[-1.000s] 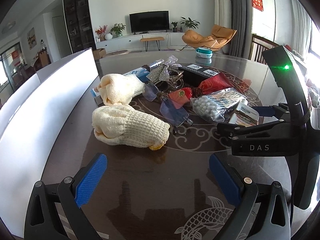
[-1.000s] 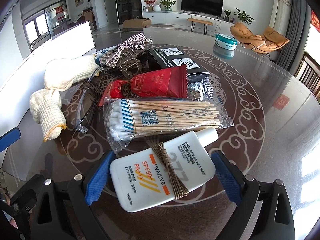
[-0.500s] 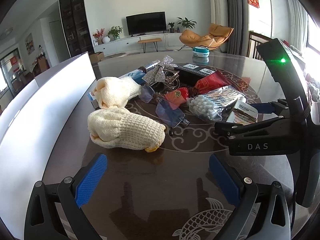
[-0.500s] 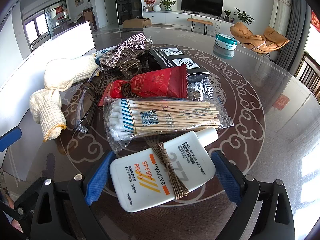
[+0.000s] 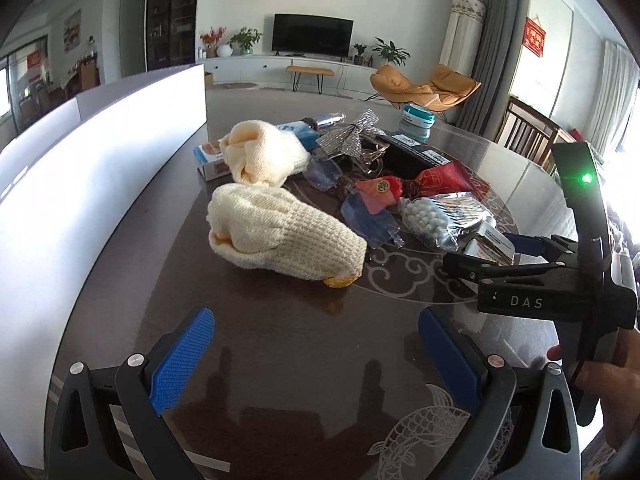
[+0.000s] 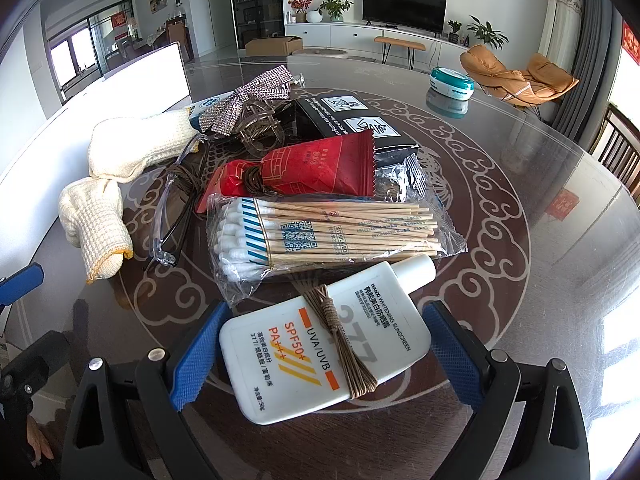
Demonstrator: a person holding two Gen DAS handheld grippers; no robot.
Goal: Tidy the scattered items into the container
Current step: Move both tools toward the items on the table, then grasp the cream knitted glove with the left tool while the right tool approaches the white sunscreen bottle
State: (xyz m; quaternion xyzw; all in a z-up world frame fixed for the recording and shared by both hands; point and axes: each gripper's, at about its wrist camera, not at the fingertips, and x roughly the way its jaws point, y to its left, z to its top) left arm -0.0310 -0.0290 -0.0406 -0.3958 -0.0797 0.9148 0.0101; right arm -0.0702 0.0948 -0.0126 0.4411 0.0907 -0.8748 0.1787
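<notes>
blue box [image 5: 209, 159] half under glove [image 5: 262, 154], label unreadable

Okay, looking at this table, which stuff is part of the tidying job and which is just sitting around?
Part of the job:
- sunscreen bottle, between the open right tongs
- cotton swab pack
- red packet
- knit gloves
- clear glasses
- rhinestone bow clip
- white container

Just lying about:
- teal round case
- orange chair
- television

Worktop [image 6: 540, 208] glossy, glass-smooth, reflective. Between right tongs [image 6: 324, 354]: sunscreen bottle [image 6: 320, 344] smooth white plastic, wrapped in rough brown cord [image 6: 340, 336]. Just beyond: cotton swabs [image 6: 320, 228] wooden sticks in clear crinkly film. Ahead of left tongs [image 5: 316, 354]: glove [image 5: 284, 236] coarse cream knit. Tong pads [image 5: 182, 356] ribbed blue, matt.
</notes>
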